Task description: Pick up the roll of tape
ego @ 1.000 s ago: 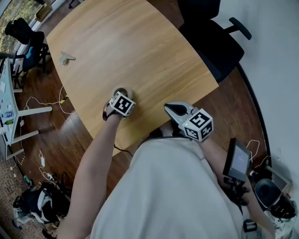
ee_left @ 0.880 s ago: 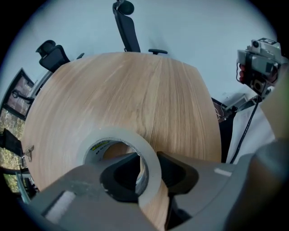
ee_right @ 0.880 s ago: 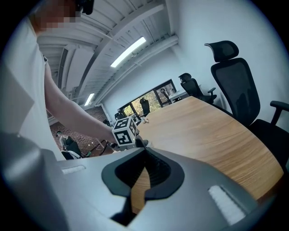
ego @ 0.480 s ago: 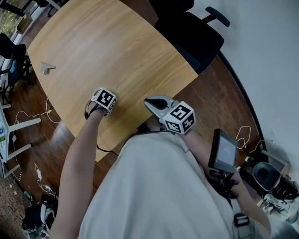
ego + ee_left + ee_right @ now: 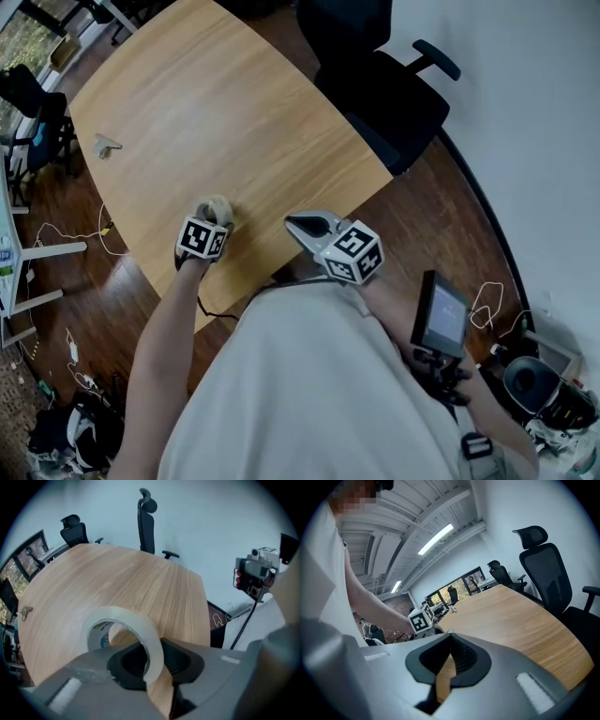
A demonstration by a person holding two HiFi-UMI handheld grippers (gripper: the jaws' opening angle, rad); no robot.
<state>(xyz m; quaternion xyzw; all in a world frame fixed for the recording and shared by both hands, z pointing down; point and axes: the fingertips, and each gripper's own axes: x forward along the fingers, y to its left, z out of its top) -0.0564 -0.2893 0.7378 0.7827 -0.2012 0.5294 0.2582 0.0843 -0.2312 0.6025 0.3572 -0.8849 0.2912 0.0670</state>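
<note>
**At the table's near rim: tape wall between the left jaws**

Your left gripper [image 5: 152, 660] is closing its jaws on the clear plastic roll of tape [image 5: 143, 623]. One jaw sits inside the ring, the other outside, and the pads pinch its wall. The roll stands tilted on edge. Your right gripper [image 5: 448, 639] is clenched on nothing, near the left one.

The light wooden table [image 5: 234, 103] lies wide and bare beyond the roll, and its near rim is close under both hands. A black office chair [image 5: 384, 89] crowds the far right side. A small pale object [image 5: 105, 145] by the left rim is too small to name.

From above, the marker cube hides the left jaws. The roll's lower part is cut off behind them, so you cannot tell whether it touches the wood.
</note>
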